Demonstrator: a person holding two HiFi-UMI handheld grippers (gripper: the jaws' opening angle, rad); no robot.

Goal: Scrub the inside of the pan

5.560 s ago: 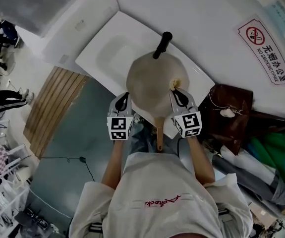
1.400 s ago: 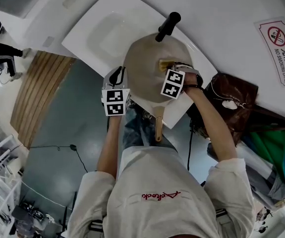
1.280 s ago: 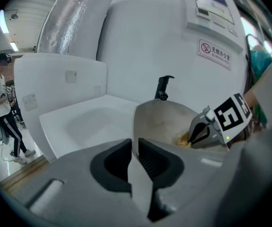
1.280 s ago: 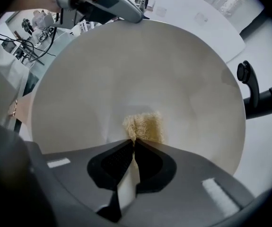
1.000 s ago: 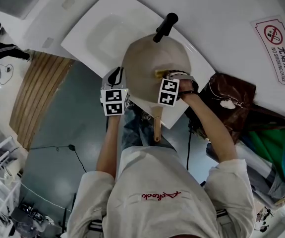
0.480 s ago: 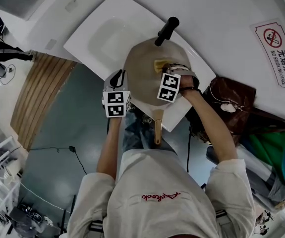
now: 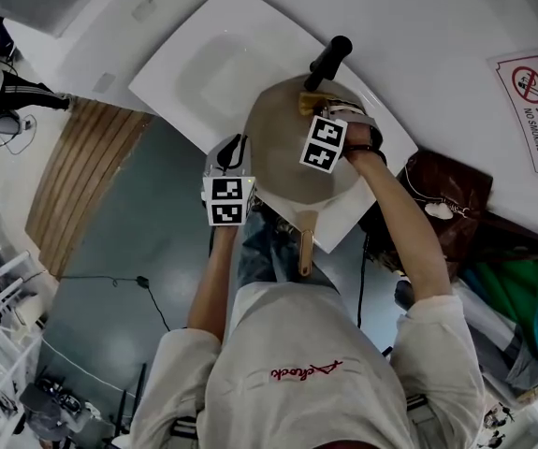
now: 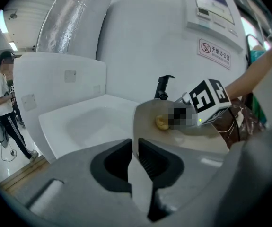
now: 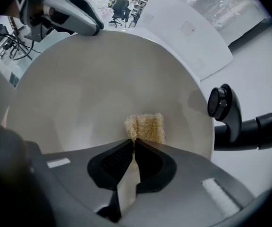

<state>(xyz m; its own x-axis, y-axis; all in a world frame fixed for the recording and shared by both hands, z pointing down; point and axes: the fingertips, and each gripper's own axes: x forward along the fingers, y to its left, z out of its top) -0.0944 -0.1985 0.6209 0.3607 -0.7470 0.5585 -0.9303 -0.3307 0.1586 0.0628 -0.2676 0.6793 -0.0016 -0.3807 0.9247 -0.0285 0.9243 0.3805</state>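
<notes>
L hand-held gripper (image 7: 234, 150) is closed narrow on the near-left rim of the pan (image 7: 287, 171), bracing it at the white sink (image 7: 203, 68). The pan's wooden handle (image 7: 304, 246) points back toward the person. R hand-held gripper (image 9: 133, 144) pinches a yellow scrub sponge (image 9: 146, 126) against the pan's inside near the far wall, just below the black faucet (image 7: 330, 60). Step: prob. mid-scrub. Next: w/ L bracing, sweep sponge back across the base & round the wall, pressing down.
</notes>
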